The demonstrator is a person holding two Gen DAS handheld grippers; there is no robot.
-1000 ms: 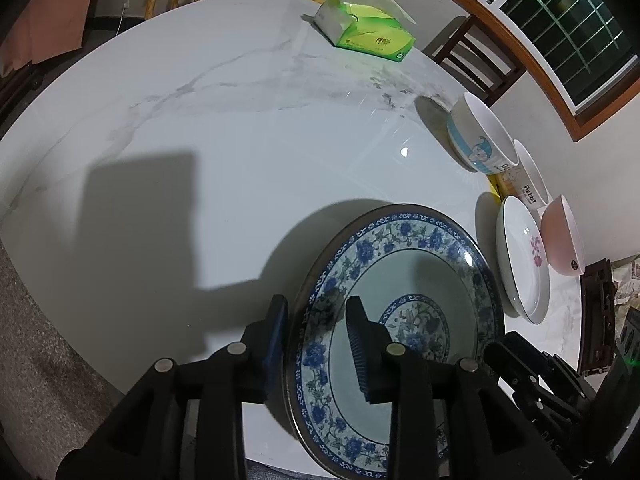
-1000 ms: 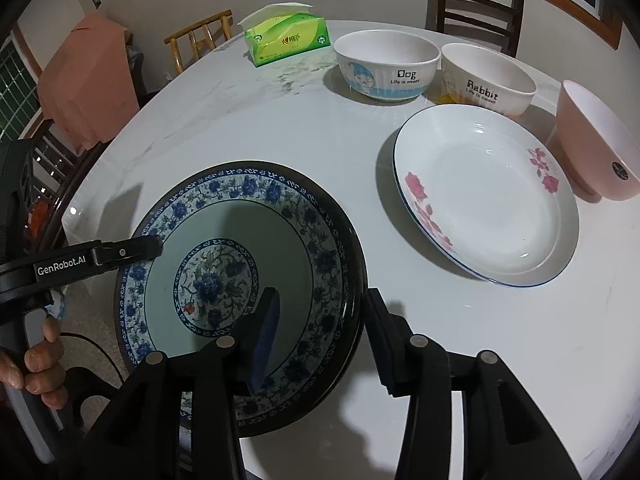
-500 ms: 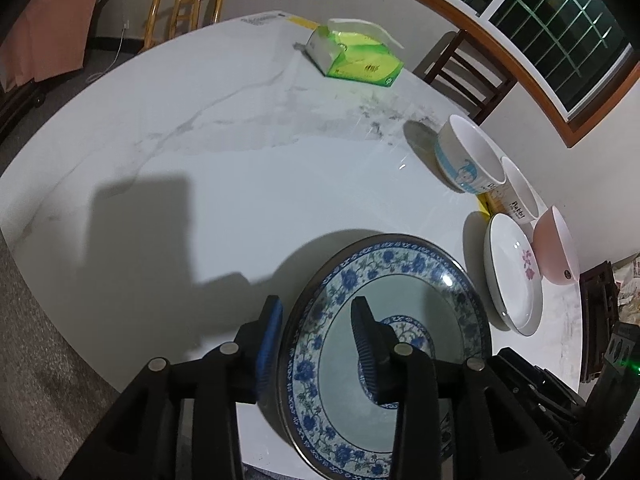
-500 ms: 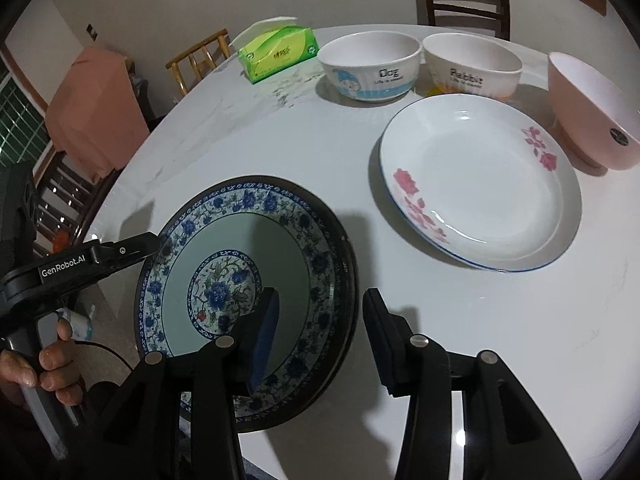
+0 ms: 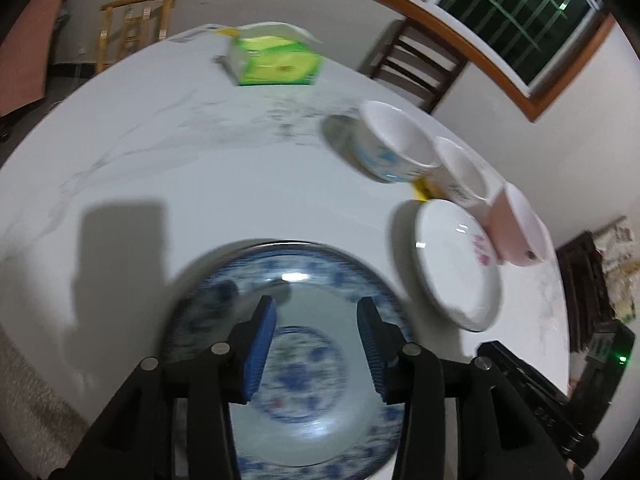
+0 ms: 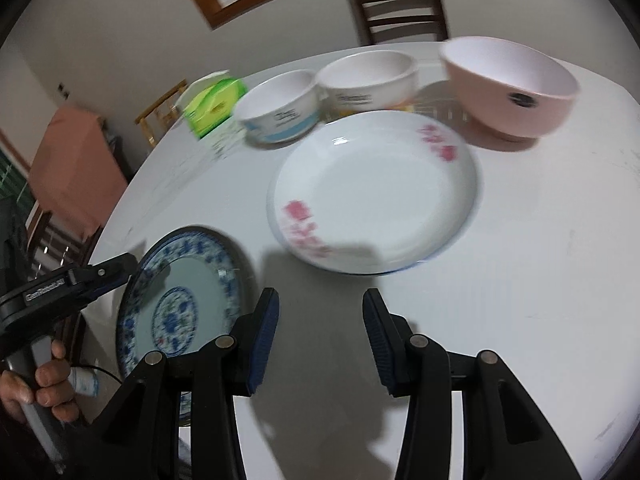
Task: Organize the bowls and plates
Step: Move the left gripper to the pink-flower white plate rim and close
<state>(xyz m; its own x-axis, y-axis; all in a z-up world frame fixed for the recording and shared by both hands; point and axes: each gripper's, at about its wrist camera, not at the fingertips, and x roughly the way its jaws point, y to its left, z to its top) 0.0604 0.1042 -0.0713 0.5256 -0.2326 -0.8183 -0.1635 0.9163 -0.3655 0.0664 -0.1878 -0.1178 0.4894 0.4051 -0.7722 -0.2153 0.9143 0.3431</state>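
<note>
Both claws spread, empty | left gripper (image 5: pixel 316 320) over blue plate (image 5: pixel 304 432), jaws opening.

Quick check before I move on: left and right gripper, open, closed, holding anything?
Left gripper: open, jaws have just been opening, above the blue-patterned plate, holding nothing.
Right gripper: open, empty, over the bare table.

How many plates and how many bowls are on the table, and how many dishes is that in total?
Plates: 2, the blue patterned plate and the white plate with pink flowers.
Bowls: 3, the white bowl with blue print, the white bowl beside it and the pink bowl.
Total: 5 dishes.
</note>
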